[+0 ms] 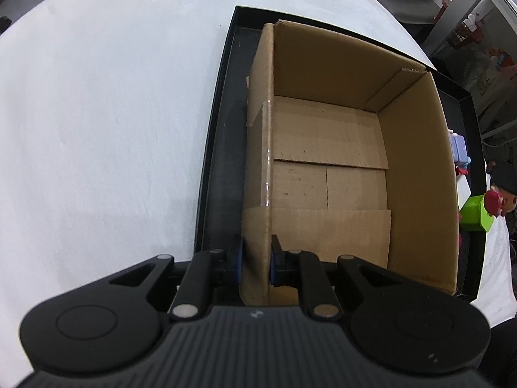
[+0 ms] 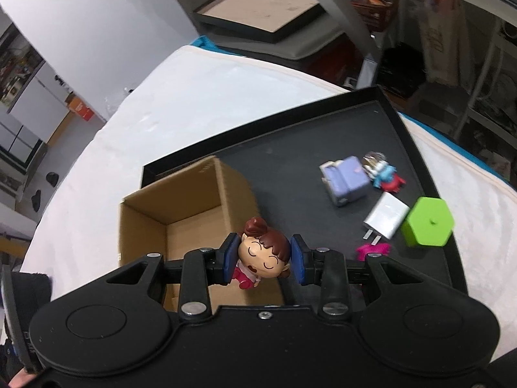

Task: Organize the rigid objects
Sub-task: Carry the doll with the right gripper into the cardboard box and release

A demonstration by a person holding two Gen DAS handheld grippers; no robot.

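On my left side, the left hand-held gripper (image 1: 256,263) is clamped on the near-left wall of the open brown cardboard box (image 1: 329,148), one pad outside and one inside, and I judge this grip should stay firm so the box does not slide on the shallow black tray (image 1: 223,148) that lies on the white-covered bench (image 1: 97,129). The box looks empty inside. More to the right, the right hand-held gripper (image 2: 264,257) hangs over the near-right edge of the box with the small doll figure with brown hair and a red dress (image 2: 263,253) between its pads; the jaws are only partly closed, and the left pad touches the head while the right one seems just beside it. To do this step well, I would bring the doll over the middle of the box and lower it before I open. At the far right, a lilac block toy (image 2: 347,182), a white plug adapter (image 2: 386,220) and a green hexagonal box (image 2: 426,221) wait on the tray.
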